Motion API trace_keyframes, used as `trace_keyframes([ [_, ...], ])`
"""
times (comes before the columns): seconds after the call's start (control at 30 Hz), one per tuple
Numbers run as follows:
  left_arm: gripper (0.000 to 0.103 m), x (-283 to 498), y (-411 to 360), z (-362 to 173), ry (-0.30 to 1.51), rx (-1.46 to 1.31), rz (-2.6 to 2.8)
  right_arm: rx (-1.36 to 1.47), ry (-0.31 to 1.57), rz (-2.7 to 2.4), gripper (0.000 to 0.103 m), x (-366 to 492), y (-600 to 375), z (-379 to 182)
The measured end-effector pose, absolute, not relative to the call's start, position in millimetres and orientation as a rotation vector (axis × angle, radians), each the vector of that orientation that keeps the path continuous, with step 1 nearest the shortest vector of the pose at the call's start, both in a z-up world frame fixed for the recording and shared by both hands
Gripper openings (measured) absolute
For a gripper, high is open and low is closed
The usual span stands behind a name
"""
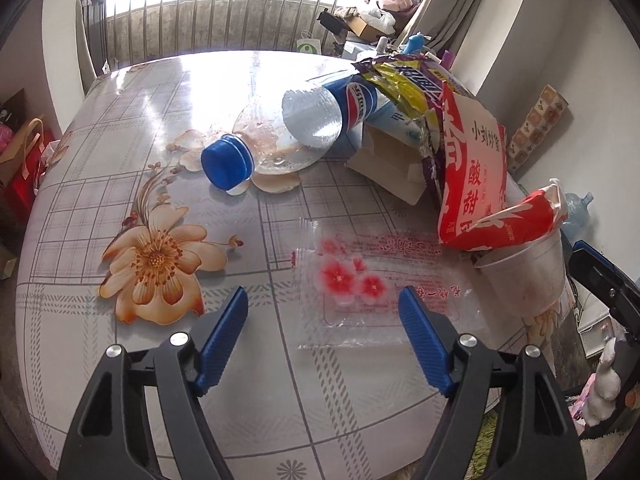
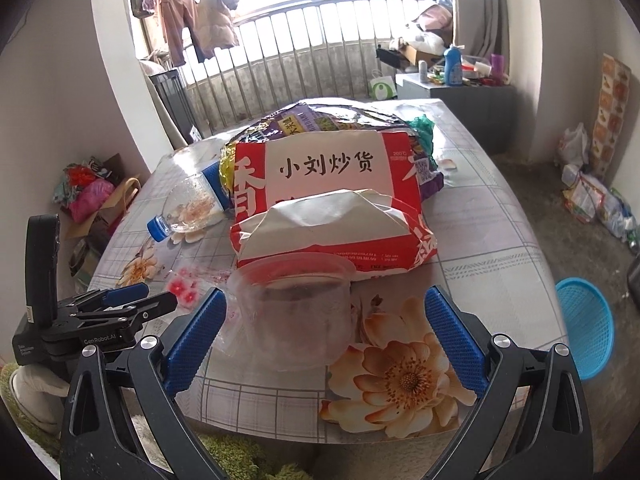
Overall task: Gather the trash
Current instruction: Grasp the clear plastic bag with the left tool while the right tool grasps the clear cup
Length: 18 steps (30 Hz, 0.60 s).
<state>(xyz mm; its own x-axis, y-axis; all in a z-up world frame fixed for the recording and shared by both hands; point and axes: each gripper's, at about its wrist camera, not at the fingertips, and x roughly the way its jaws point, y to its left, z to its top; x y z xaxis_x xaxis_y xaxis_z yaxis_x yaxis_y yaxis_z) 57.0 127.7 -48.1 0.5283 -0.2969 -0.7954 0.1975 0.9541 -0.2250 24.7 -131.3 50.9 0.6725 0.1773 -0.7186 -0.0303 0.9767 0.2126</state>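
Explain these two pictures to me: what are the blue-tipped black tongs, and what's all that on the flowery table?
Those are two hand-held grippers, each carrying its own camera looking along its fingers. One picture is from the left gripper, open above a clear plastic bag. The other is from the right gripper, open around a clear plastic cup, not squeezing it. On the table also lie an empty bottle, a red snack bag and a purple wrapper. Nothing is held yet.
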Motion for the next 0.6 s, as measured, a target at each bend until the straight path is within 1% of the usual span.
trace_keyframes([
  [0.07, 0.071, 57.5, 125.9, -49.3, 0.965, -0.085, -0.303, 0.188, 0.833, 0.119, 0.095, 26.1, -129.4, 50.1],
  [0.13, 0.064, 57.5, 120.5, -50.6, 0.957, -0.041, -0.311, 0.185, 0.841, 0.119, 0.095, 26.8, -128.0, 49.1],
  [0.27, 0.057, 51.9, 107.7, -53.0, 0.935, 0.077, -0.298, 0.180, 0.853, 0.119, 0.095, 29.5, -125.4, 46.3],
  [0.37, 0.048, 47.6, 98.9, -55.8, 0.911, 0.154, -0.279, 0.178, 0.857, 0.121, 0.095, 31.1, -124.2, 45.5],
  [0.53, 0.026, 45.7, 97.1, -54.8, 0.895, 0.170, -0.270, 0.179, 0.862, 0.131, 0.094, 33.5, -122.7, 44.4],
  [0.6, 0.020, 44.7, 101.1, -54.5, 0.890, 0.178, -0.261, 0.180, 0.865, 0.137, 0.094, 34.4, -120.8, 43.8],
])
